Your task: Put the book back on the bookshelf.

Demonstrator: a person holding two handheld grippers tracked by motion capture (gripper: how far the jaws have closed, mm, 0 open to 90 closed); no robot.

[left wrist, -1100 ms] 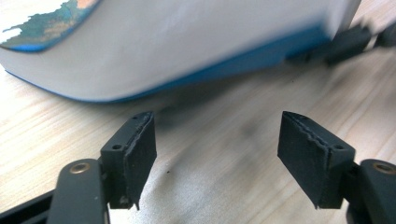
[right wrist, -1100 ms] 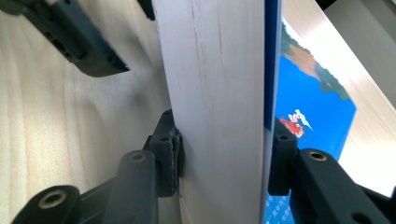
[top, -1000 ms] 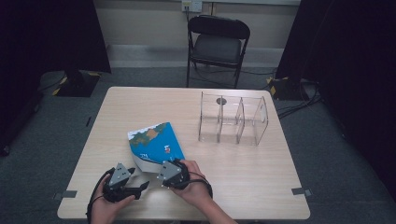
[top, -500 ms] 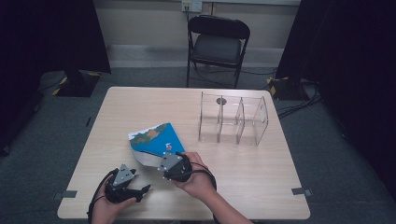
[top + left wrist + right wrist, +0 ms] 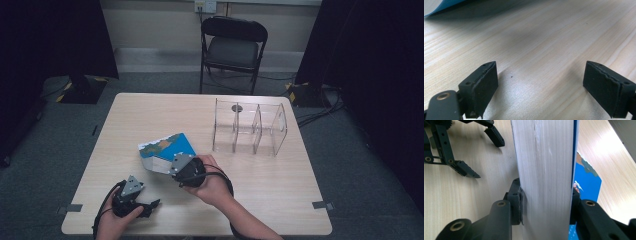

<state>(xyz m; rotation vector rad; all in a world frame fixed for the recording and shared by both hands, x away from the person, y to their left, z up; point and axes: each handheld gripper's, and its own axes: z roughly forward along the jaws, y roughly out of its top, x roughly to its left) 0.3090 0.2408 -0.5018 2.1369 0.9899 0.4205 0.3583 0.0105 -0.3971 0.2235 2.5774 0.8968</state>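
Book (image 5: 165, 151): blue cover with a map-like picture, pale page edges; near the front middle of the table (image 5: 280, 185), tilted, its near end raised off the top. In the right gripper view the page block (image 5: 544, 175) stands between the two black jaws, one pad pressed on each side, blue cover (image 5: 586, 177) on the right.

Right gripper (image 5: 172, 162): clamped on the book's near edge, held in the person's right hand (image 5: 212, 187).

Left gripper (image 5: 152, 205): near the front left edge, held in the left hand (image 5: 112, 225), jaws spread wide with nothing between them; low over bare wood, well apart from the book.

Clear rack (image 5: 250, 127): upright dividers, on the table's right half, apart from the book.

Folding chair (image 5: 232, 47): black, beyond the far edge of the table.
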